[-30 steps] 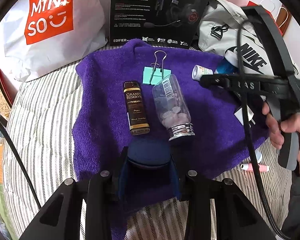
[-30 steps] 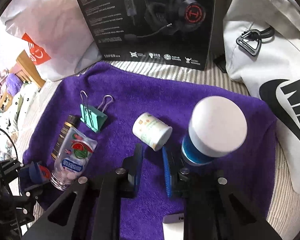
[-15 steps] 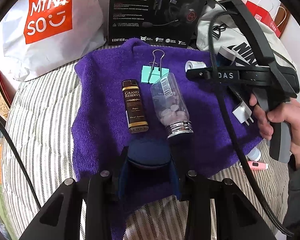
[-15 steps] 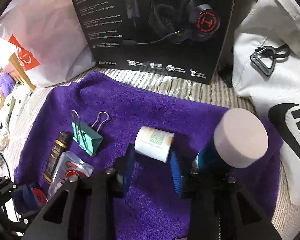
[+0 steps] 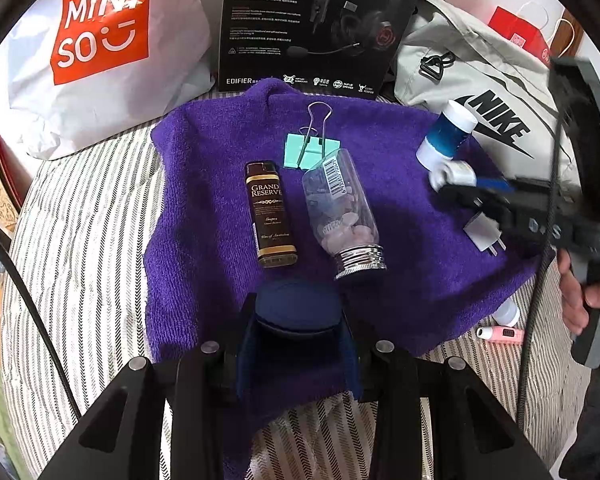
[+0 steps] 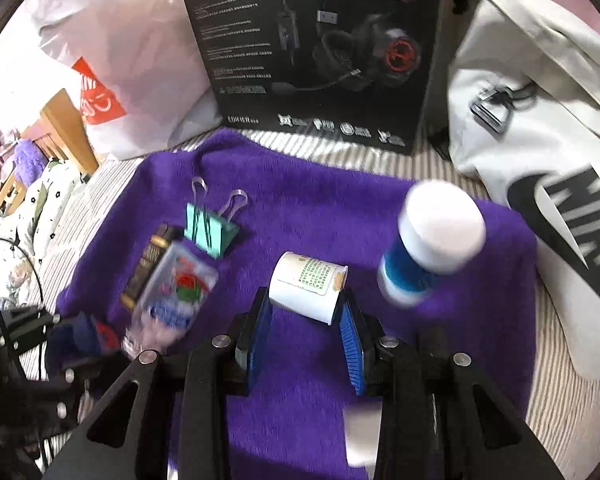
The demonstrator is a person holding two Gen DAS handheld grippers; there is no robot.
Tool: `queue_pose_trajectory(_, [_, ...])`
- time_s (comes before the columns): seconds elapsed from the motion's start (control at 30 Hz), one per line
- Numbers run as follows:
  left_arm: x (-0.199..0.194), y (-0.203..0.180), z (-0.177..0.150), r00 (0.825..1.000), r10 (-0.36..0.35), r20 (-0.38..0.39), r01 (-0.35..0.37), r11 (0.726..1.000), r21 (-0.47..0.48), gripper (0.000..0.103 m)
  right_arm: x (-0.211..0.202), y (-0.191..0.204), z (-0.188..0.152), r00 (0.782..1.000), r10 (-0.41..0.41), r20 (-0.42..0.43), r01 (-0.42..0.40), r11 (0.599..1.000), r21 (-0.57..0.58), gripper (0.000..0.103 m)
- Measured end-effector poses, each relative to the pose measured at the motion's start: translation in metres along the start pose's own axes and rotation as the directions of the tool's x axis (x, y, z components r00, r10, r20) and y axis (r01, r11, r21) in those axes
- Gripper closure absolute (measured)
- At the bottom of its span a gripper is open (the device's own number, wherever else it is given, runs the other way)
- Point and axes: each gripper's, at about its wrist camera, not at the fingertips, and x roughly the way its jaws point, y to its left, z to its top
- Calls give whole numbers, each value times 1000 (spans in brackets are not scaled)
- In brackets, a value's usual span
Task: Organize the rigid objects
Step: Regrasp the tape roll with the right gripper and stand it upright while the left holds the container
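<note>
On the purple towel (image 5: 204, 216) lie a brown Grand Reserve tin (image 5: 270, 214), a clear jar with a silver lid (image 5: 346, 216) and a teal binder clip (image 5: 310, 152). My left gripper (image 5: 298, 332) is shut on a dark blue round container (image 5: 296, 308) at the towel's near edge. My right gripper (image 6: 304, 332) has its jaws around a small white bottle (image 6: 306, 288) lying on the towel; the blue pads sit at its ends. A blue bottle with a white cap (image 6: 430, 244) tilts just to the right of it. The right gripper also shows in the left wrist view (image 5: 456, 188).
A black headset box (image 5: 320, 24), a white Miniso bag (image 5: 96, 44) and a grey Nike bag (image 5: 480, 92) stand behind the towel. A white plug (image 5: 482, 232) lies on the towel's right side. A pink tube (image 5: 500, 334) lies on the striped cover.
My right gripper has opened wider and moved forward so the small white bottle is between its jaws. The blue bottle now tilts. My left gripper has kept still with the blue container.
</note>
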Motion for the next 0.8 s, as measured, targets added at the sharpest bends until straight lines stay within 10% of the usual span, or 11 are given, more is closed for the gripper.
queue_pose_trajectory(0.8, [2, -2, 2, 999, 27, -18, -26, 1000, 5, 69, 8, -37, -20, 999, -6, -48, 8, 999, 40, 69])
